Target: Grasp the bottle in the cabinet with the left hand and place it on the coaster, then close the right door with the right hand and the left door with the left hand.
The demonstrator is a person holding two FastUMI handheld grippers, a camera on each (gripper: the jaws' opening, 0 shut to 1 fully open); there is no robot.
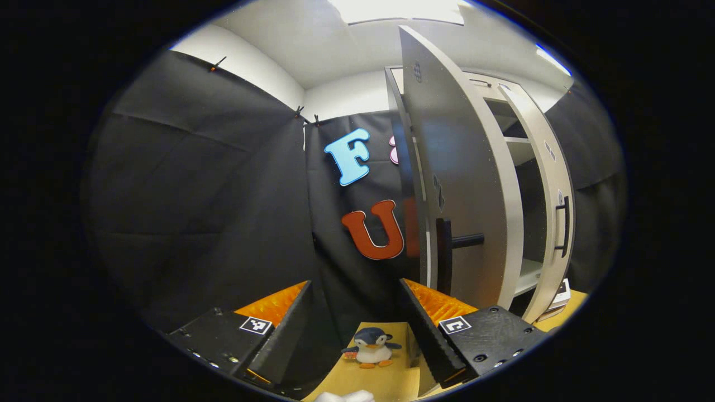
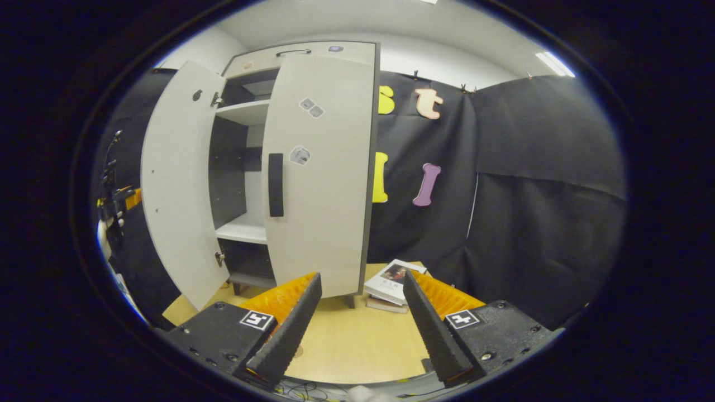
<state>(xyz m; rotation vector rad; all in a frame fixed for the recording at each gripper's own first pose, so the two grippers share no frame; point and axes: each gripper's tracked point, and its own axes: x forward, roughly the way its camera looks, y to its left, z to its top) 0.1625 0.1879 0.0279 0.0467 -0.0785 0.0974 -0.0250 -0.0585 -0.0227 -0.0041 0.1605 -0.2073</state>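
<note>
- The cabinet (image 2: 290, 167) is standing on the desk (image 2: 357, 340) with its right door (image 2: 324, 178) lying nearly flush against the front and its left door (image 2: 176, 184) swinging wide open
- The right gripper view is showing the gap between the doors, where two pale shelves and a dark back panel are sitting; I cannot make out the bottle or the coaster in either view
- A black handle (image 2: 275, 184) is running upright along the right door's near edge, with small stickers above it
- The left gripper view is looking at the left door (image 1: 463, 184) from outside and nearly edge-on, its black handle (image 1: 455, 245) jutting out just beyond the tongs, and past it the right door (image 1: 550, 212) is showing at a slant
- The left tongs (image 1: 354, 329) are standing open and holding nothing, just short of the left door
- A toy penguin (image 1: 370, 347) is sitting on the desk (image 1: 385, 379) between the left tongs' fingers, lower in that view
- The right tongs (image 2: 360, 324) are standing open and empty, hovering over bare desk, apart from the right door
- A small stack of books (image 2: 391, 285) is lying on the desk just right of the cabinet's foot
</note>
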